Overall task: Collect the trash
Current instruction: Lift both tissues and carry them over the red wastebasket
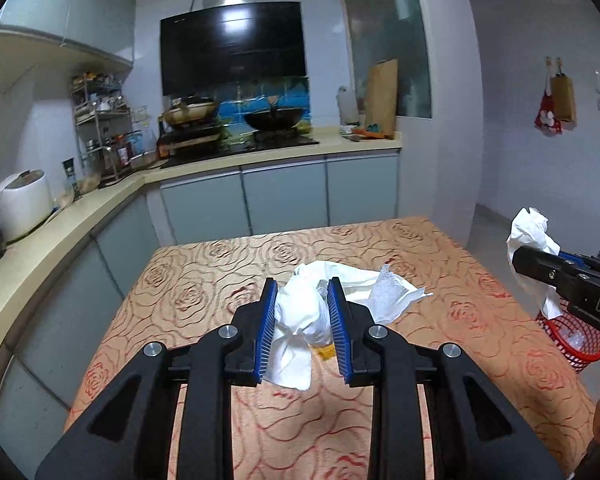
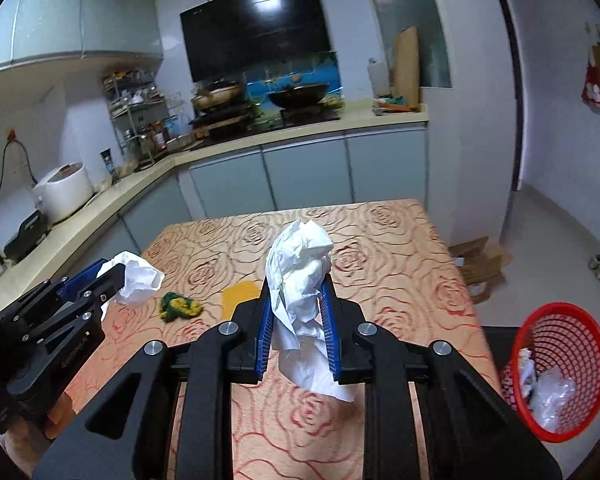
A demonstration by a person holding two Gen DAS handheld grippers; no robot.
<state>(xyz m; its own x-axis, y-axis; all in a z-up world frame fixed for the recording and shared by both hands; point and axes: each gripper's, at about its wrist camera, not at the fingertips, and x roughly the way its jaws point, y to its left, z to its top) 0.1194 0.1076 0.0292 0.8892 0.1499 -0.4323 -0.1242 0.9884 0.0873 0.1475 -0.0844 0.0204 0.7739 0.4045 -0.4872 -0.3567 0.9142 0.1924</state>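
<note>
Two grippers are up over the rose-patterned table (image 1: 204,272), and each one has a wad of white paper pinched between its blue pads.

From the left wrist view, the left gripper (image 1: 302,320) sits at the bottom centre of the frame, its jaws drawn in narrow on a crumpled white tissue (image 1: 300,316) that bulges between them and hangs down below. Just past it, a little right of centre, more white paper and a bit of clear plastic wrap (image 1: 384,292) lie loose on the tablecloth. At the right edge of that frame the right gripper (image 1: 540,264) pokes in from the side, its own paper sticking up and out from the tips.

From the right wrist view, the right gripper (image 2: 298,320) is clamped narrow on a taller crumpled tissue (image 2: 300,276), which rises above the pads and trails off beneath them. At the left of the frame the left gripper (image 2: 112,276) shows with its wad at the tips. Between the two, on the table, lie a green-and-yellow scrubber (image 2: 178,306) and a yellow patch (image 2: 240,294) I cannot make out.

Low in the right corner stands a red mesh basket (image 2: 560,344), beside the table, with white paper and clear plastic already in it.
</note>
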